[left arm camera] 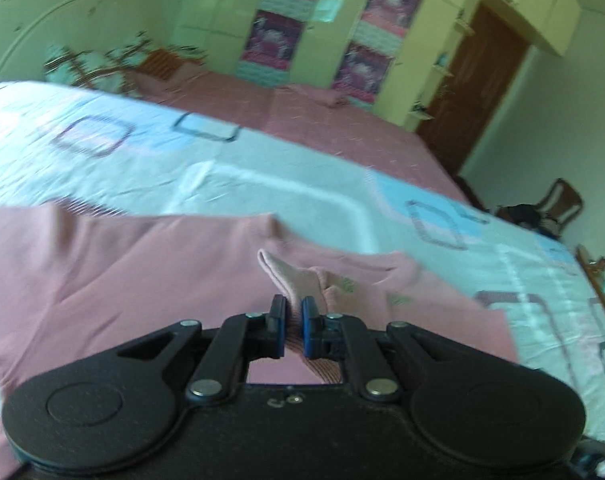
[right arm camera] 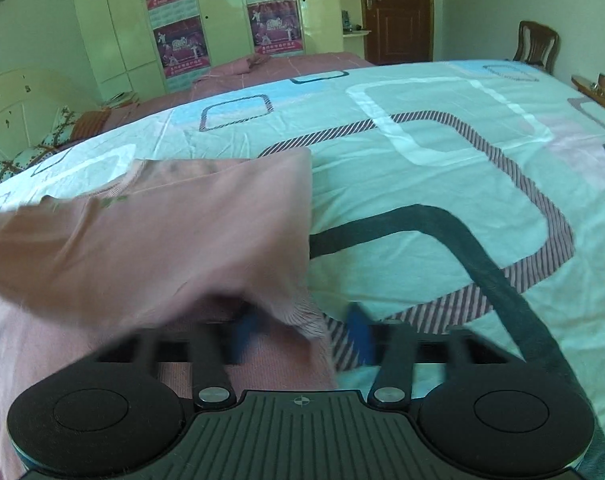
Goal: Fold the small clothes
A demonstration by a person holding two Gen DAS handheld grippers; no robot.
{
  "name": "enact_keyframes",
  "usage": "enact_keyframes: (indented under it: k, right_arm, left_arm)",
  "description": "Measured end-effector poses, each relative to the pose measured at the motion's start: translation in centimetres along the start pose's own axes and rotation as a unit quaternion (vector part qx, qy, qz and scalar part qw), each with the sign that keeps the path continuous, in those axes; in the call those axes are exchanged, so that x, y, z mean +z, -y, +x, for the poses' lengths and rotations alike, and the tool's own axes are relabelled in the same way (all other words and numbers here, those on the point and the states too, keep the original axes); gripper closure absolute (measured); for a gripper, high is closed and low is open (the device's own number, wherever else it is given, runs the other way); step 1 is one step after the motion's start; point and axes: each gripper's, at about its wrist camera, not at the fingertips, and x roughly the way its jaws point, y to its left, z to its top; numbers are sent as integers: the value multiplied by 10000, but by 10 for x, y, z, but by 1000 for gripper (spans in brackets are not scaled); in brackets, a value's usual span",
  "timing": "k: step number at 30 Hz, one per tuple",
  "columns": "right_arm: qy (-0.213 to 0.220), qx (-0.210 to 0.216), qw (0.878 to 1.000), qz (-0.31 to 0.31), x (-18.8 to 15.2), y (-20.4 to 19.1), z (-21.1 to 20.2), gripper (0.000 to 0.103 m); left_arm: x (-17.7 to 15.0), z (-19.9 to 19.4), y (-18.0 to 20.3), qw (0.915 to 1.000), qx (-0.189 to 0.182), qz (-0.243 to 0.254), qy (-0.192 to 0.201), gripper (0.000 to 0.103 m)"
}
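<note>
Left gripper (left arm camera: 293,316) pinches pink garment (left arm camera: 142,272) hem, right gripper (right arm camera: 302,332) blurred, state unclear (poster (right arm camera: 173,42) text illegible).

The bed (right arm camera: 442,184) is covered with a pale sheet printed with rounded rectangles in white, blue, dark grey and stripes. A pink garment (right arm camera: 182,240) lies on it near the near edge, one part lifted.

This was a home bedroom: a wide bed (right arm camera: 442,184) with a patterned pale sheet, a glossy yellow-green wardrobe (right arm camera: 222,20), a brown wooden door (right arm camera: 396,12).
</note>
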Motion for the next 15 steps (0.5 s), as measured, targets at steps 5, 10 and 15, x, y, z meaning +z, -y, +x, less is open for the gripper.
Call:
enact_keyframes:
  k: [5, 10, 15]
  right_arm:
    - [-25, -3, 10000, 7, 1, 3, 4, 94]
    - [-114, -64, 9999, 60, -2, 15, 0, 94]
    - [-219, 132, 9997, -29, -4, 22, -20, 55]
  left_arm:
    - [-22, 14, -21, 9989, 382, 124, -253, 97]
    - [-41, 20, -23, 9965, 611, 399, -407, 96]
    - [-32, -3, -30, 9967, 787, 129, -122, 52]
